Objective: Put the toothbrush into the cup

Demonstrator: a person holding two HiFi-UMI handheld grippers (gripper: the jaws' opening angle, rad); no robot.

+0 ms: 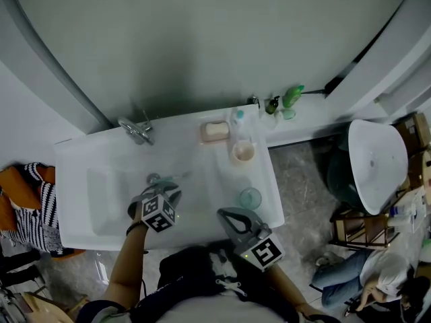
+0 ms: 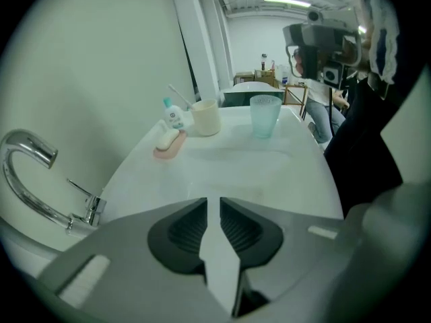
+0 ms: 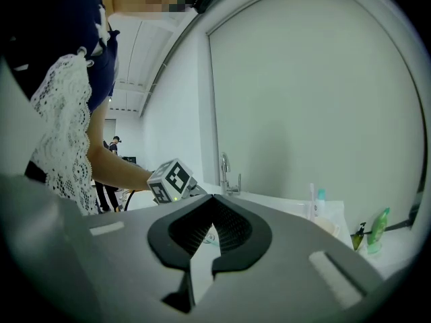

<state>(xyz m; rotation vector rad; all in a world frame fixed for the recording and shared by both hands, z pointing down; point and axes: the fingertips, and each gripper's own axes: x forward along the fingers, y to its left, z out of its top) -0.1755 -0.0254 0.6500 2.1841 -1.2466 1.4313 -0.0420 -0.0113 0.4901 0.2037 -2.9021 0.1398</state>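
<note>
No readable text, label or number anywhere.

Translucent blue cup (image 1: 250, 197), upright, empty, on sink ledge (image 1: 269, 180)

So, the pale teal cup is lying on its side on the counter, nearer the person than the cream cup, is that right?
Not quite: the teal cup stands upright, mouth up, as the left gripper view shows. It is on the counter, nearer the person than the cream cup.

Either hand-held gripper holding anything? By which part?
Nothing held. The left hand-held gripper has jaws slightly apart, only white ceramic sink showing between; the right hand-held gripper has jaws shut at the tips, empty.
</note>
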